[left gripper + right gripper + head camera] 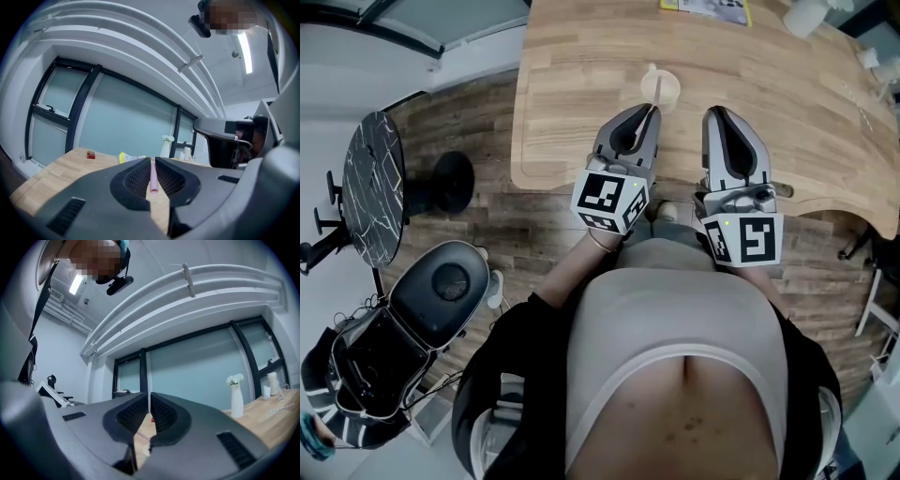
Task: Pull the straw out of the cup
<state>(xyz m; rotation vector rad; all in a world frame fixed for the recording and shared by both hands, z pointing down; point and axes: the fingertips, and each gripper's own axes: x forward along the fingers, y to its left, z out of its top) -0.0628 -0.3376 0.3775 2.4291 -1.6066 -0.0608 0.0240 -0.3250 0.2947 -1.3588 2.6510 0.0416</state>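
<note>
Down at the bottom of the head view the person's torso (675, 328) pressed in close to the table (581, 122). Both tools poked in over the table's near edge, while their back ends hung out over the plank floor (534, 225).

The left gripper (652, 112) was held level and its jaws were pinched down on the pink straw (153, 178). The straw ran lengthwise through the slot between the pads, with its cut end toward the camera. The right gripper (718, 112), the one further from the table's left edge, showed jaws closed to a thin slit with nothing between them. A strip of bare wood lay between the two tools.

Just past the left tips stood the cup (667, 89), set a little way in from the near edge. The straw lined up over it, and whether its far end sat in the cup or out could not be told.

There was plenty of room: bare boards ran from the cup to the table's rounded left corner, and wide bare wood ran to its curving right edge. Off the left edge, across a gap of floor, stood a round dark side table (375, 187).

Far back near the table's far edge were a red block (90, 154), a yellow sheet (126, 158) and a white vase (165, 147).
</note>
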